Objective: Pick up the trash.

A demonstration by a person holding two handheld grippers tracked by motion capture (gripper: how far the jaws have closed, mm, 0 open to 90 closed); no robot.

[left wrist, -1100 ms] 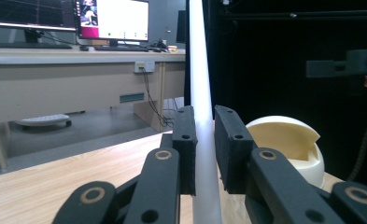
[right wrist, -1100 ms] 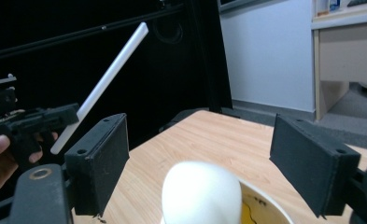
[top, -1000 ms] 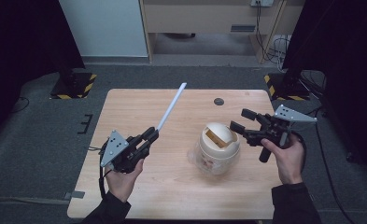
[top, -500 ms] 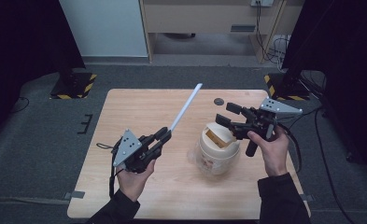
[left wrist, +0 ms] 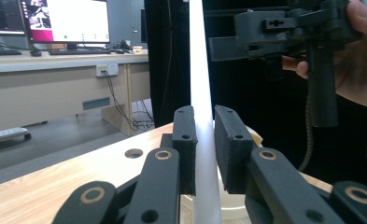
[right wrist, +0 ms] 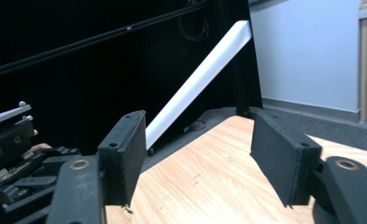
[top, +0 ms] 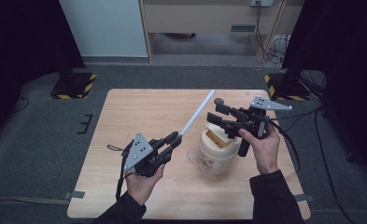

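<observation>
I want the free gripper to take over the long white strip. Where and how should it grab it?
Probably mid-length on the white strip, above the left gripper, which is clamped on its lower end. The strip slants up over the tub and is thin and flat, so the right gripper, jaws apart with nothing between them, should come from the side and close across the flat faces.

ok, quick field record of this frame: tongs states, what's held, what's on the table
left tongs: shut on the white strip, which slants up and away over the table
right tongs: open, nothing between them, jaws have just been closing; above the tub
tub: cream, lidded, upright on the table, right of centre
table: light wood, small dark round thing near the far edge
</observation>
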